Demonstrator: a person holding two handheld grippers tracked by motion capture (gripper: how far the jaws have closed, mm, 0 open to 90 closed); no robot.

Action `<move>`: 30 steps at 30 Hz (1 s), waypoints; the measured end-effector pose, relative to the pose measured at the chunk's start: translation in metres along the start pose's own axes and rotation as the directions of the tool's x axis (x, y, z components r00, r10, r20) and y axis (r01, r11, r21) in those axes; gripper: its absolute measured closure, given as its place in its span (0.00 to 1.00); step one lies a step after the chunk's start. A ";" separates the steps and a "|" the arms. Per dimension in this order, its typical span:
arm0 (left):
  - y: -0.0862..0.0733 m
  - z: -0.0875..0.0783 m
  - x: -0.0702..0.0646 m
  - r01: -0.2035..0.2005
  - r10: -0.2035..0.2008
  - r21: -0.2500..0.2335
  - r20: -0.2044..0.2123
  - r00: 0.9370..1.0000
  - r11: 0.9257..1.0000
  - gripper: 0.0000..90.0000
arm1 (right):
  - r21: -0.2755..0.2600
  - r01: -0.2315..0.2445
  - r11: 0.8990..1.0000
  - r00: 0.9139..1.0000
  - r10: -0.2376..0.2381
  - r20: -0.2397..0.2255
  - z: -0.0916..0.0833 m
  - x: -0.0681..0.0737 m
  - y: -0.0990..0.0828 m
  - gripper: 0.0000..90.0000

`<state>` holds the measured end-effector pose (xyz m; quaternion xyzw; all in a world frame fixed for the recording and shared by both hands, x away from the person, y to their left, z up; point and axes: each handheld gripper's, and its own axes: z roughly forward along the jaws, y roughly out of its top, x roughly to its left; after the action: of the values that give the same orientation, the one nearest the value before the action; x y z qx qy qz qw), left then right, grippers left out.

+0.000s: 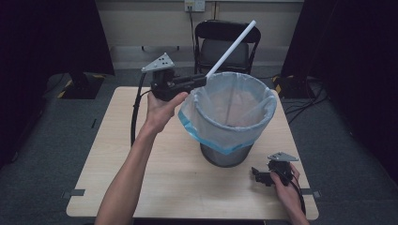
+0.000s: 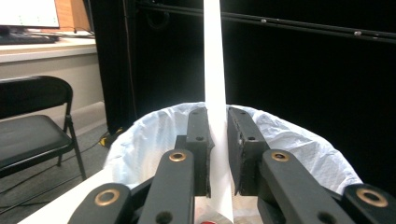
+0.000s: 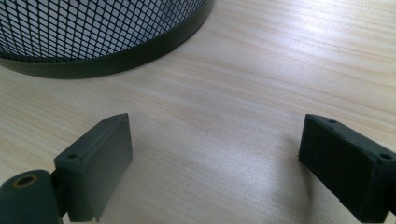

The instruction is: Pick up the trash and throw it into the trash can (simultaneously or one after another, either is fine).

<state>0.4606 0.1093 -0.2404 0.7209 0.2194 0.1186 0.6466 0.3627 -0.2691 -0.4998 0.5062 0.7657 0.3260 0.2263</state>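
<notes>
A black mesh waste bin [image 1: 227,154] lined with a pale blue-white bag [image 1: 225,119] stands on the table, right of centre. My left gripper [image 1: 202,79] is at the bin's far left rim, shut on a long white rod [image 1: 231,48] that slants up to the right over the bin. In the left gripper view the white rod [image 2: 215,70] runs upright between the pads [image 2: 200,140], with the bag's rim [image 2: 299,140] behind. My right gripper [image 1: 257,174] rests low near the table's front right, open; its fingers [image 3: 100,158] stand wide apart over bare wood beside the bin's base [image 3: 116,58].
The light wooden table [image 1: 117,159] has free surface at left and front. A black folding chair [image 1: 225,42] stands behind the table's far edge. Cables lie on the grey floor [image 1: 305,101] at the right. Dark curtains close in both sides.
</notes>
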 end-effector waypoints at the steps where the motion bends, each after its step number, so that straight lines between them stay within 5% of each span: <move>1: 0.000 0.002 -0.001 -0.001 0.001 0.004 0.005 1.000 1.000 0.89 | 0.000 0.000 1.000 1.000 0.000 0.000 0.000 0.000 0.000 0.10; 19: -0.005 0.030 -0.012 -0.007 0.002 0.089 0.056 0.998 0.996 0.88 | 0.000 0.002 1.000 1.000 -0.002 -0.002 0.000 0.000 0.000 0.10; 24: -0.007 0.034 -0.013 -0.001 -0.002 0.100 0.034 0.999 0.995 0.55 | 0.000 0.001 1.000 1.000 -0.001 -0.002 0.000 0.000 0.000 0.10; 30: -0.007 0.034 -0.011 -0.015 0.015 0.098 0.008 1.000 0.995 0.35 | 0.000 0.002 1.000 1.000 -0.002 -0.002 0.000 0.000 0.000 0.10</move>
<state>0.4648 0.0747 -0.2508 0.7538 0.2173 0.1101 0.6102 0.3628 -0.2693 -0.4998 0.5053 0.7663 0.3263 0.2258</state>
